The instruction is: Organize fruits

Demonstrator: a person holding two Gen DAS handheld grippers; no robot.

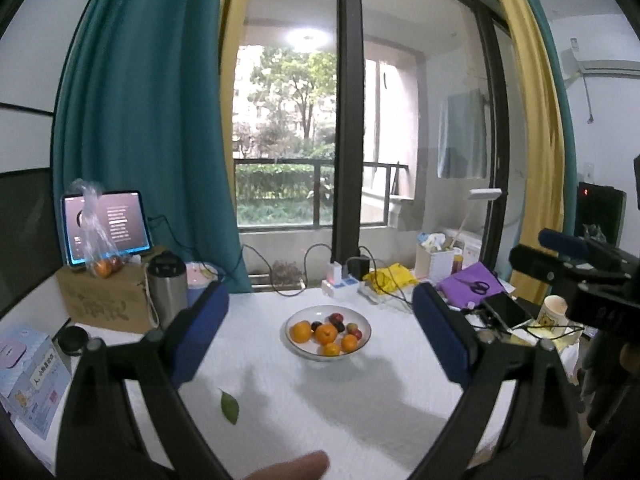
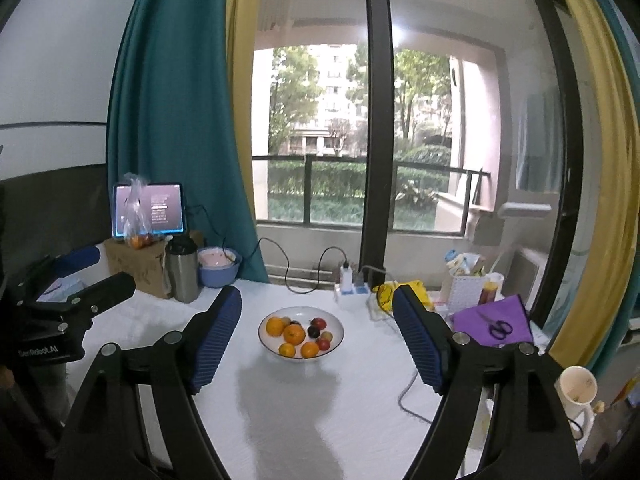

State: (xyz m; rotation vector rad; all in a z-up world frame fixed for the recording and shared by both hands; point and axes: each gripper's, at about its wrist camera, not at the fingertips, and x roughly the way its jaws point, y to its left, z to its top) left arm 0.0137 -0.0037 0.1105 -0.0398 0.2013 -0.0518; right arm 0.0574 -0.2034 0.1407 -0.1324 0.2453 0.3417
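A white bowl [image 1: 316, 313] [image 2: 296, 314] stands mid-table on a white cloth. It holds several oranges [image 1: 325, 333] [image 2: 294, 334] and small dark and red fruits [image 1: 335, 318] [image 2: 318, 323]. My left gripper [image 1: 322, 294] hovers above the table short of the bowl, blue pads wide apart, nothing between them. My right gripper [image 2: 317, 292] is likewise open and empty, framing the bowl from a distance. A clear bag of fruit [image 1: 100, 256] [image 2: 138, 232] sits on a cardboard box at the back left. A green leaf [image 1: 229, 406] lies on the cloth near me.
Back left: a tablet [image 1: 106, 224], a steel flask [image 1: 167, 284] and a blue bowl [image 2: 219, 266]. A power strip [image 1: 340, 284] with cables lies behind the fruit bowl. Purple cloth with scissors [image 2: 496, 326] and a mug [image 2: 578, 390] crowd the right. A fingertip [image 1: 296, 466] shows at the bottom.
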